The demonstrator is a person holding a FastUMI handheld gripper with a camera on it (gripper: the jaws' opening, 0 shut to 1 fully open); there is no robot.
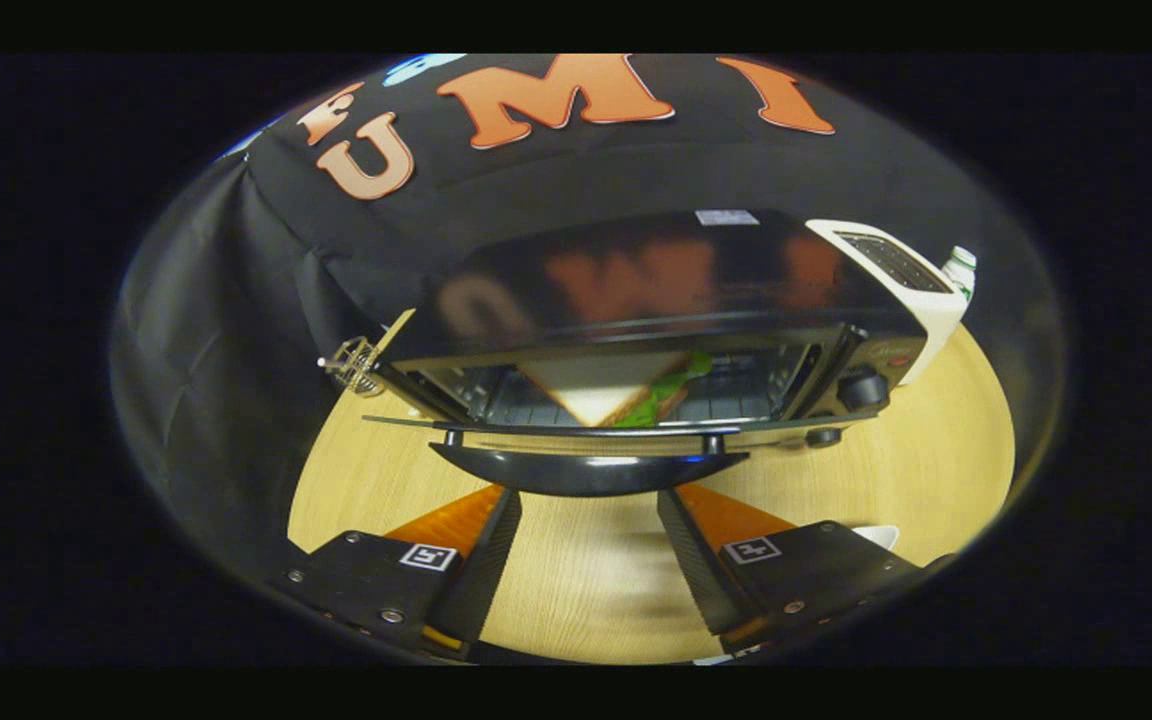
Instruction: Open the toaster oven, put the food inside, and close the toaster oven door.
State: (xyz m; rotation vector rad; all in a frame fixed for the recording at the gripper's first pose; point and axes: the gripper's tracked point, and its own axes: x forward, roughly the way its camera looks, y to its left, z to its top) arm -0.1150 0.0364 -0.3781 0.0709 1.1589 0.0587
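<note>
Sandwich (604,392) is already sitting on the rack inside the toaster oven (656,300), door (576,428) flopped down flat. Hand-held gripper (588,520) is spread wide, empty, just under the door handle (588,470), probably to flip it shut.

Black toaster oven (666,290) on the wooden table (936,470), its glass door (626,427) dropped open and level, curved dark handle (586,472) facing forward, triangular sandwich (608,390) with green filling lying on the rack inside
</note>
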